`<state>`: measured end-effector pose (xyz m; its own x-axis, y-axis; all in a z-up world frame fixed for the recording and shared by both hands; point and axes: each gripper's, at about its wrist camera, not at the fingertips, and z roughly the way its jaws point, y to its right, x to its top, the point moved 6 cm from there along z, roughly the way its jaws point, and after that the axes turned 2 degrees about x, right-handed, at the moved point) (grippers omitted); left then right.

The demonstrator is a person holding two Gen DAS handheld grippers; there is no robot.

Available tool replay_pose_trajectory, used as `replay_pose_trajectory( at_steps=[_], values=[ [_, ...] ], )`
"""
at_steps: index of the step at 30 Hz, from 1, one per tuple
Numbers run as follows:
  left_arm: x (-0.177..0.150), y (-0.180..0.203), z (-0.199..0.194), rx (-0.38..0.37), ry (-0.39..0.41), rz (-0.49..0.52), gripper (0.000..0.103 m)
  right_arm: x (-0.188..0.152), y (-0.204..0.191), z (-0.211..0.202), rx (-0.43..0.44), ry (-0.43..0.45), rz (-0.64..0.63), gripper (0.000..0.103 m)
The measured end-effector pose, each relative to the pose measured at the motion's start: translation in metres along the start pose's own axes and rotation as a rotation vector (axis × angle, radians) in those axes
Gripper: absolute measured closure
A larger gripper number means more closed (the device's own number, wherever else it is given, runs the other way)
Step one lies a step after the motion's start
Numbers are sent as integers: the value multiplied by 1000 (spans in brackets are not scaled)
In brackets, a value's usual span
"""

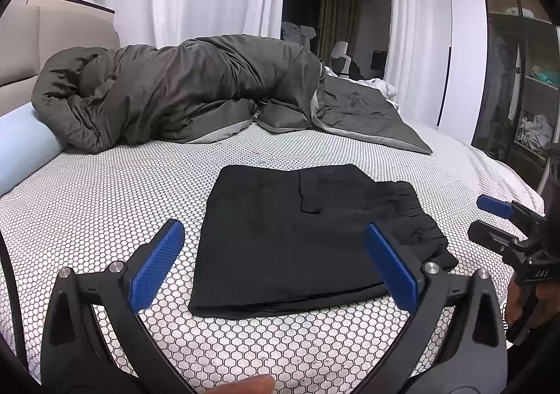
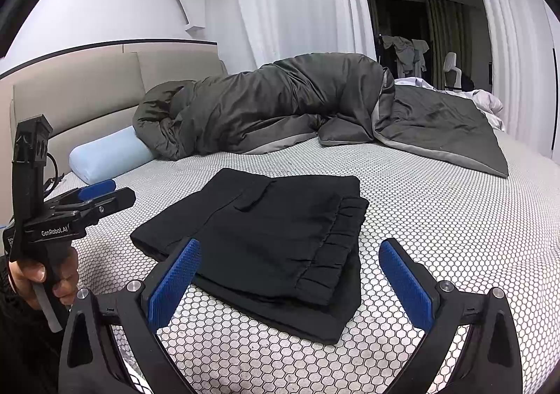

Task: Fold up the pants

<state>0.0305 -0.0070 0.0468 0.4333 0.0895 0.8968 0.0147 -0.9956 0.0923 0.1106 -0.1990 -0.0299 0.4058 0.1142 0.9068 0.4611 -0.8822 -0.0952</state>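
Observation:
The black pants (image 1: 294,240) lie folded into a compact rectangle on the bed, with a pocket flap on top and the gathered waistband at the right. They also show in the right wrist view (image 2: 266,240). My left gripper (image 1: 274,254) is open and empty, held just above the near edge of the pants. My right gripper (image 2: 288,268) is open and empty, hovering over the near side of the pants. Each gripper also appears in the other view: the right one (image 1: 490,215) at the far right, the left one (image 2: 105,194) at the far left.
The bed sheet (image 1: 105,205) has a white hexagon pattern. A bunched dark grey duvet (image 1: 182,96) lies across the far side, with a light blue bolster pillow (image 2: 108,156) by the beige headboard (image 2: 87,92). Shelving (image 1: 518,85) stands to the right.

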Motion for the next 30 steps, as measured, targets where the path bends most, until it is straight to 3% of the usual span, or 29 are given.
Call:
replay_pose_trajectory(
  at_steps=[30],
  values=[
    [1,1,-1,10,7,-5,1,0,-3,3,8,-18,-14,0]
  ],
)
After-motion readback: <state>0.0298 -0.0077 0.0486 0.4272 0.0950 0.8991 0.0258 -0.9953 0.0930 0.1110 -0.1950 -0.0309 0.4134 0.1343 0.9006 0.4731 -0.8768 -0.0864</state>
